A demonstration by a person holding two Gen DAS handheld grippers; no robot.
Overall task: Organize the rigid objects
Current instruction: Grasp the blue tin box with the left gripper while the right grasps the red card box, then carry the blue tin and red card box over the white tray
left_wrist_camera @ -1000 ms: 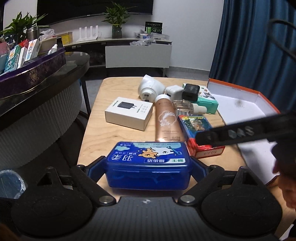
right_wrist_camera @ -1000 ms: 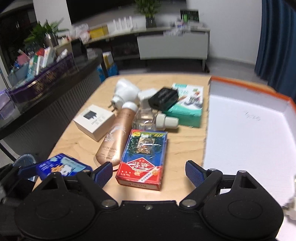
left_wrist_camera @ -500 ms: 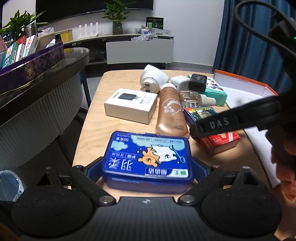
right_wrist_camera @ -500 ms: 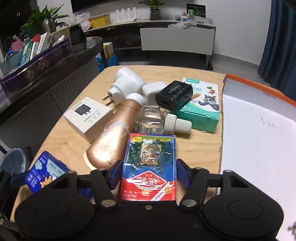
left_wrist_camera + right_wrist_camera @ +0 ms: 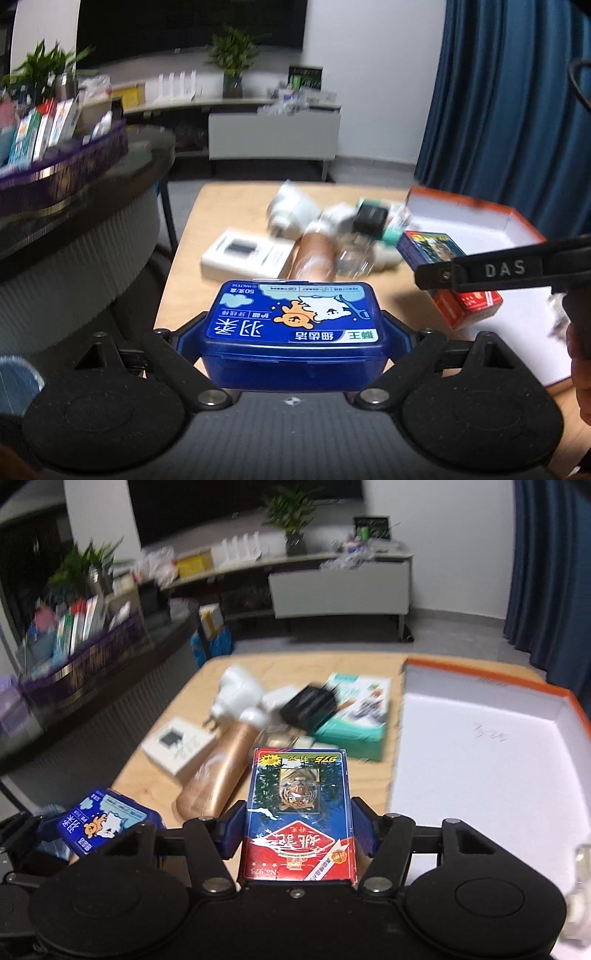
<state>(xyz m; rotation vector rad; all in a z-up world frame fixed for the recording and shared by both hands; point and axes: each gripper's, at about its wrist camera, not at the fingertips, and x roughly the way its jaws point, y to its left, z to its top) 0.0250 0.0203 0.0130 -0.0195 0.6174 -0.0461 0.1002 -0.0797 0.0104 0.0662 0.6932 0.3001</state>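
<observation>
Blue floss box [image 5: 295, 328] is gripped between left gripper [image 5: 295, 332] jaws, raised above counter [image 5: 184, 273] edge. Card pack [image 5: 299, 812] is clamped in right gripper [image 5: 297, 830] jaws, beside the orange-rimmed tray [image 5: 480, 738].

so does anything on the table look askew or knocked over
Yes: the gold bottle lies on its side among the pile, and the black charger sits tilted on the teal box. No spills visible.
</observation>
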